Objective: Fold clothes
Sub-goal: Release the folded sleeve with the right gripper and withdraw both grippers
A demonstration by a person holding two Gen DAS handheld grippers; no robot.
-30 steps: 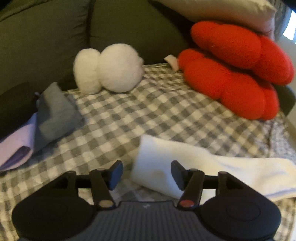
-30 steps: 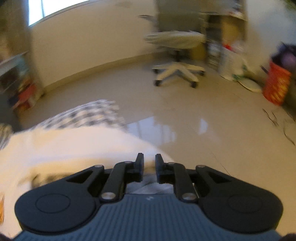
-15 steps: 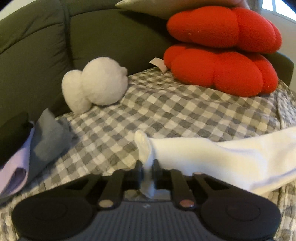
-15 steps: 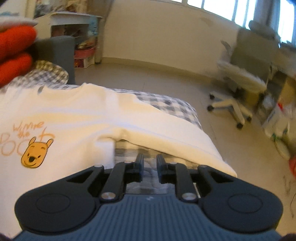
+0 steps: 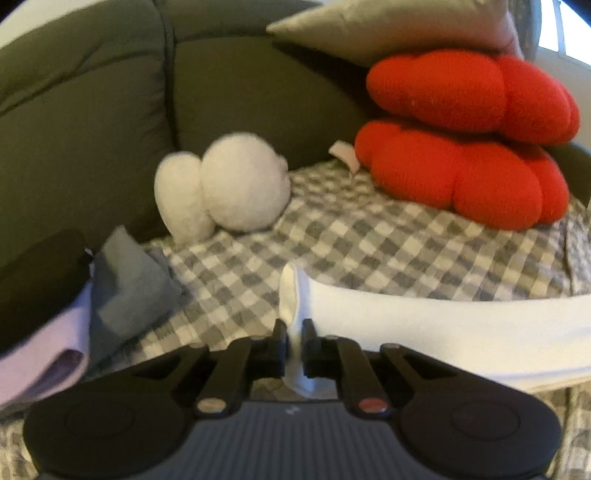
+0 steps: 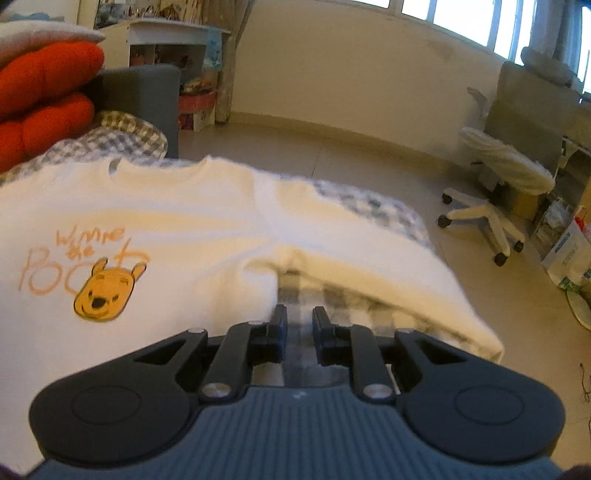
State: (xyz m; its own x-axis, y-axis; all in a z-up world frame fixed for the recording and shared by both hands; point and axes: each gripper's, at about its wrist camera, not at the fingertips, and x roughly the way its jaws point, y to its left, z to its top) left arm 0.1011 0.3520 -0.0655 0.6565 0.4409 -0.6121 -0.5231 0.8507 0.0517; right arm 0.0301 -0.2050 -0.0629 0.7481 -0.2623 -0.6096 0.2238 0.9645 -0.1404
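A white sweatshirt (image 6: 166, 221) with an orange bear print (image 6: 105, 291) lies spread on the grey checked cover (image 5: 369, 243) of a sofa. My left gripper (image 5: 294, 328) is shut on the cuff of its long white sleeve (image 5: 443, 321); the cuff stands up pinched between the pads and the sleeve trails off to the right. My right gripper (image 6: 299, 317) hovers low over the gap between the shirt's body and its other sleeve (image 6: 369, 258). Its jaws stand a narrow gap apart with only the checked cover showing between them.
A white plush toy (image 5: 229, 188) and red cushions (image 5: 461, 147) under a grey pillow (image 5: 388, 26) sit against the dark sofa back (image 5: 92, 110). Folded grey (image 5: 125, 284), lilac (image 5: 44, 347) and black clothes lie stacked at left. An office chair (image 6: 509, 173) stands on the tiled floor beyond the sofa's edge.
My left gripper went from open above the sleeve end to shut on the cuff, which now stands up. The right wrist view swung from the floor onto the spread sweatshirt.
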